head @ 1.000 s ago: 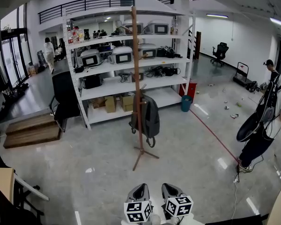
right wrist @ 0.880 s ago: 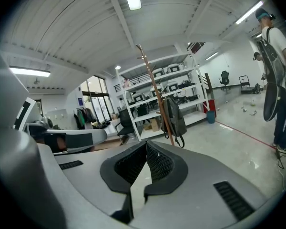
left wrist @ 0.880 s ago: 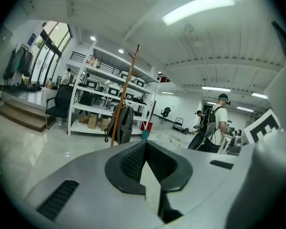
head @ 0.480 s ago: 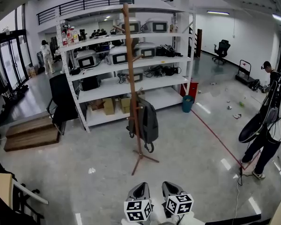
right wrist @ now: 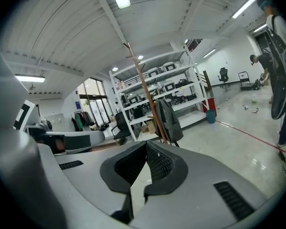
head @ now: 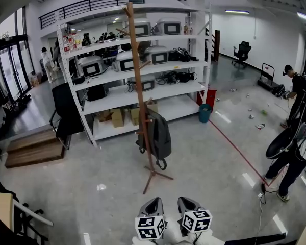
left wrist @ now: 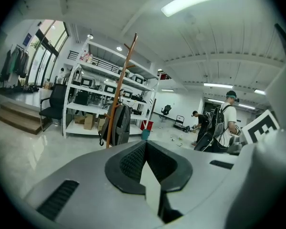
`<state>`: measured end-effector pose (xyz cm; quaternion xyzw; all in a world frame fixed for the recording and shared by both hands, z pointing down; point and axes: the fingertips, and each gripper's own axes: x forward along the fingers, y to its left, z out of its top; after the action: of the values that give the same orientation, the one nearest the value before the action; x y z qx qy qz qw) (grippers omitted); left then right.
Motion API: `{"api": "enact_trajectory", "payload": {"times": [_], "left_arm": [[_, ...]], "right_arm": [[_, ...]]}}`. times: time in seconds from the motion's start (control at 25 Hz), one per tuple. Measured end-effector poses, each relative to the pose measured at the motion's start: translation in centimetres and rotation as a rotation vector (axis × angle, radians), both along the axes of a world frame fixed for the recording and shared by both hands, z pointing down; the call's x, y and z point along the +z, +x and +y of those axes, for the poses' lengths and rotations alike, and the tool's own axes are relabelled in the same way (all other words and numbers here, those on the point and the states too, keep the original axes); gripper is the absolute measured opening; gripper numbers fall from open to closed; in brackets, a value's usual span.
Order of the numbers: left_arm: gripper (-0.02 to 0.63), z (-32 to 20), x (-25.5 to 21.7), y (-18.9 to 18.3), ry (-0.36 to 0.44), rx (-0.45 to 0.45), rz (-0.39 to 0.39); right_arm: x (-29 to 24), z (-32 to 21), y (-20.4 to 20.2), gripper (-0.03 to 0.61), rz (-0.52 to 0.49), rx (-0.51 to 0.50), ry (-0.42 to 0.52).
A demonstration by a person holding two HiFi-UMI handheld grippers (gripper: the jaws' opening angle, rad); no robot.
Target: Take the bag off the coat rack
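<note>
Grey bag: hangs on the right-hand side of the wooden coat rack, touching the pole, long axis vertical, top end up at a peg roughly halfway up, bottom end and a loose strap pointing down toward the floor without reaching it. Coat rack: stands upright on 3 splayed feet, just in front of the white shelving, short pegs angled upward along the pole. Left gripper: sits low at the bottom edge of the head view, well apart from the rack, aimed toward it; fingers closed tip to tip with nothing between them. Right gripper: sits just beside the left 1, likewise aimed at the rack; fingers pressed together at the tips, empty. Person with a dark backpack: stands off to the right, far from the rack.
</note>
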<state>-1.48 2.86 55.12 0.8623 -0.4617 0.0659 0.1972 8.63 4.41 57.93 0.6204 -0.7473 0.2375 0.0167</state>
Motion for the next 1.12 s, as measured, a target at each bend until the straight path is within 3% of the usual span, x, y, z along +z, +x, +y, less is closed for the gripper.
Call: {"api": "enact_trajectory", "payload": {"times": [0.76, 1.12], "left_arm": [[0.003, -4.8, 1.9, 2.6, -0.023, 0.036, -0.010], [0.003, -8.7, 1.6, 3.7, 0.004, 0.043, -0.012]], "right_arm": [[2.2, -3.9, 3.1, 0.012, -0.016, 0.053, -0.040], [2.5, -6.9, 4.8, 0.012, -0.011, 0.085, -0.043]]}}
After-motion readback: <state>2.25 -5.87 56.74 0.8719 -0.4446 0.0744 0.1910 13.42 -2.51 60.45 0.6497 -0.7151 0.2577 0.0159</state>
